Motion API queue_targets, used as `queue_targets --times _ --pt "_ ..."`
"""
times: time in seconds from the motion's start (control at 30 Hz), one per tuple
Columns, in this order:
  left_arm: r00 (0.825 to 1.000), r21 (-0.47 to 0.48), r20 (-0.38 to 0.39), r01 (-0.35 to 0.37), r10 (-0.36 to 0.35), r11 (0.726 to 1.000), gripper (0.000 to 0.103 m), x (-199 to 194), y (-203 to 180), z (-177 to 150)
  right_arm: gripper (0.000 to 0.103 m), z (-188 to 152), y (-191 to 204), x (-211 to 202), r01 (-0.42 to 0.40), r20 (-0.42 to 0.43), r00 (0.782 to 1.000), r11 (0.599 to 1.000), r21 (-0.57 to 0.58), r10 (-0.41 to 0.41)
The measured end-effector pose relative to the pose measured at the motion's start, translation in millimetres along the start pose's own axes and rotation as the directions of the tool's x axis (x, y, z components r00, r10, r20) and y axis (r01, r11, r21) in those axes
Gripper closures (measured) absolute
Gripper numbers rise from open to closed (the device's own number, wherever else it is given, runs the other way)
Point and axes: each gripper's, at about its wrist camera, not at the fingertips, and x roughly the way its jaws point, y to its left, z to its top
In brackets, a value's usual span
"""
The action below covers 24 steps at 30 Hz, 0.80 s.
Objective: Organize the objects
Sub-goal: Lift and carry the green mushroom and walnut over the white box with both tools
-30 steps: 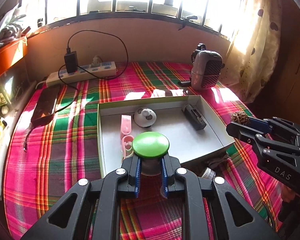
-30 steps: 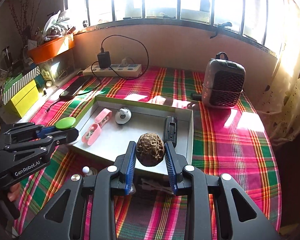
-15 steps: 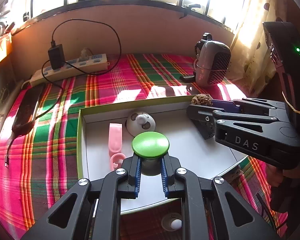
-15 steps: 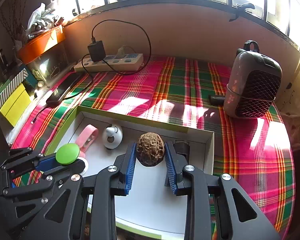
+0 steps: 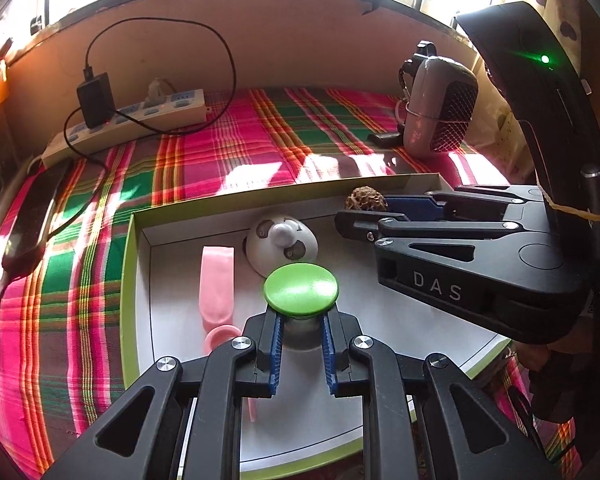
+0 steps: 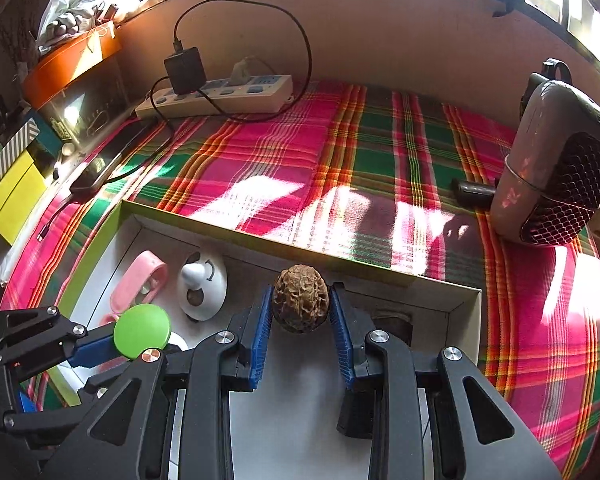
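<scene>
A: Fingers first. Left gripper (image 5: 300,350) is clamped on the green-capped jar (image 5: 300,289), blue pads pinching the body under the lid. Right gripper (image 6: 301,334) is clamped on the walnut (image 6: 300,298), long axis upright between the pads.

B: Where are both, relative to the tray?

A: Both held above the white tray (image 5: 140,236), neither touching its floor as far as I can tell. The jar hangs over the near-middle of the tray, just this side of the white round gadget (image 5: 282,242), with the pink case (image 5: 217,280) on its left. The walnut is up by the tray's far wall, toward the far right corner.

B: Key relation for the next move?

A: Straight down, my guess. Bare tray floor lies directly below each load, so the drop is vertical. The right one is nearer the far wall; something dark (image 6: 392,320) lies in the tray just right of its fingers, mostly hidden, can't identify.

B: Clash risk?

A: The right gripper (image 5: 440,236) crosses in front of the left, near but apart. The walnut's round, so it may roll once let go.

B: Surroundings?

A: The plaid cloth (image 6: 260,160) covers the desk; the power strip (image 6: 216,94) sits at the far edge, the small heater (image 6: 556,164) at the far right.
</scene>
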Motion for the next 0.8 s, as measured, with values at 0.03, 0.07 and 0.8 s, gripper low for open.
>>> queue_targets --times 0.03,0.07,0.8 --pt "1.0 -0.003 -0.003 0.0 0.0 1.0 0.088 1.4 0.6 0.0 0.073 0.0 -0.5 1.1 0.0 -0.001 1.0 1.0 0.0 0.0" --pt "1.0 -0.007 -0.006 0.0 0.0 1.0 0.088 2.4 1.2 -0.1 0.073 0.1 -1.4 2.5 -0.001 -0.003 1.0 1.0 0.0 0.001" --pt "1.0 -0.012 -0.007 -0.005 0.004 1.0 0.086 4.5 2.6 0.3 0.073 0.0 1.7 10.0 0.021 -0.028 0.999 1.0 -0.018 -0.021"
